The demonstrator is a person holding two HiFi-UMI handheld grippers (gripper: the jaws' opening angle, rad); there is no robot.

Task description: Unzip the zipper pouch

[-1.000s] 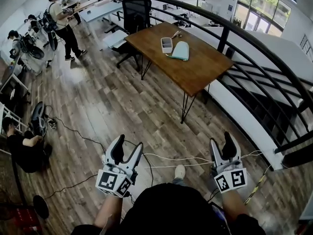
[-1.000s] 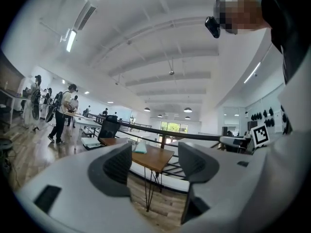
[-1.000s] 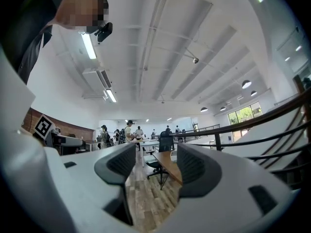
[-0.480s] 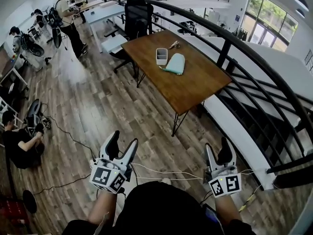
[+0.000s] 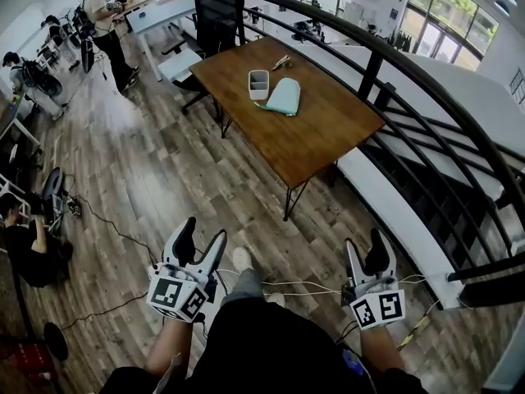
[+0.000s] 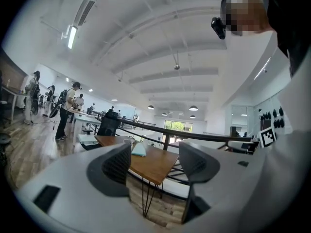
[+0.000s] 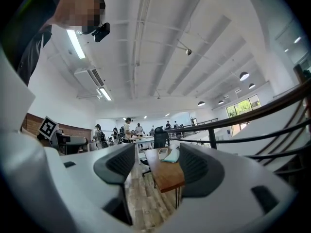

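I hold both tools low in front of me, above the wooden floor, and well apart from the work. The left tongs are spread, with nothing between them but open air; the right tongs are spread and empty too. The zipper pouch lies flat on the desk far ahead, near its far end, just beside a small white box. The task has not begun: I must first walk up to the desk.

The pouch looks like soft, pale green fabric, light and limp, so I expect it to slide and bunch if I tug at it one-handed. My plan is to pinch the fabric at one end of the zip with one tool, so that it stays taut, and to take the pull tab with the other. From here the tab is too small to make out, so I cannot tell which end it sits at.
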